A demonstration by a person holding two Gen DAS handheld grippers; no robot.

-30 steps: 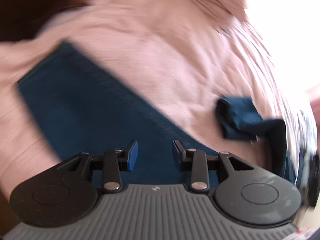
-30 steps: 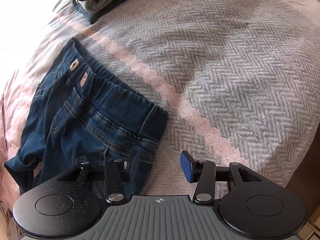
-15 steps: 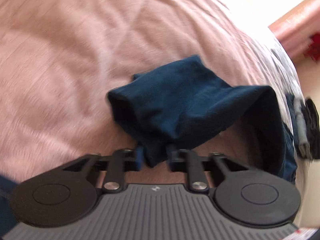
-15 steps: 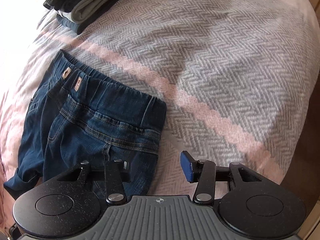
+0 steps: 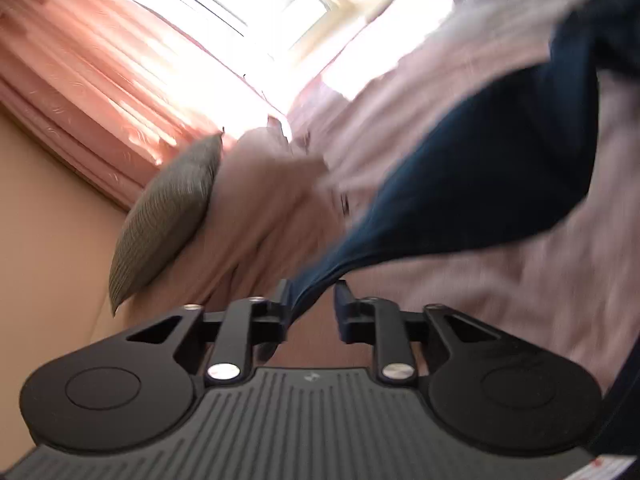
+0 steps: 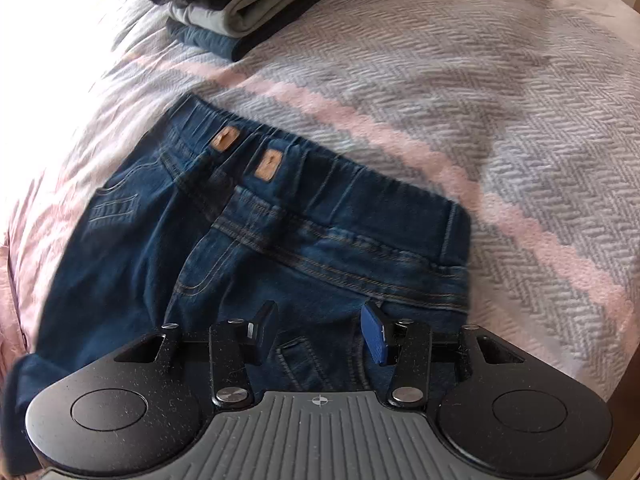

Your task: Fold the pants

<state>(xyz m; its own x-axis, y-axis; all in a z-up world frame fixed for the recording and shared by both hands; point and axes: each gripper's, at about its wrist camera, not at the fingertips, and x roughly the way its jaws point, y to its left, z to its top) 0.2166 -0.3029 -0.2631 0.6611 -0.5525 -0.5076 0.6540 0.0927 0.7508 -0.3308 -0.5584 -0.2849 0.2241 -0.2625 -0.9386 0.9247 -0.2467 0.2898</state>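
Note:
Dark blue jeans (image 6: 280, 240) lie on the bed, their elastic waistband (image 6: 320, 168) with two tan patches pointing away from me. My right gripper (image 6: 320, 332) hovers open above the seat of the jeans, with nothing between its fingers. In the left wrist view a pant leg (image 5: 480, 168) stretches blurred from the upper right down into my left gripper (image 5: 312, 304). Its jaws are opening. The cloth lies against the left finger and a gap shows beside the right one.
A stack of folded clothes (image 6: 248, 4) sits at the far end of the grey and pink herringbone bedspread (image 6: 480, 100). A grey-green cushion (image 5: 168, 216) leans by the pink curtain (image 5: 80, 80) under a bright window (image 5: 240, 0).
My left gripper rolled hard and swung sideways, dragging the pant leg; its jaws pinched the cloth, then widened. My right gripper slid left over the jeans, staying open.

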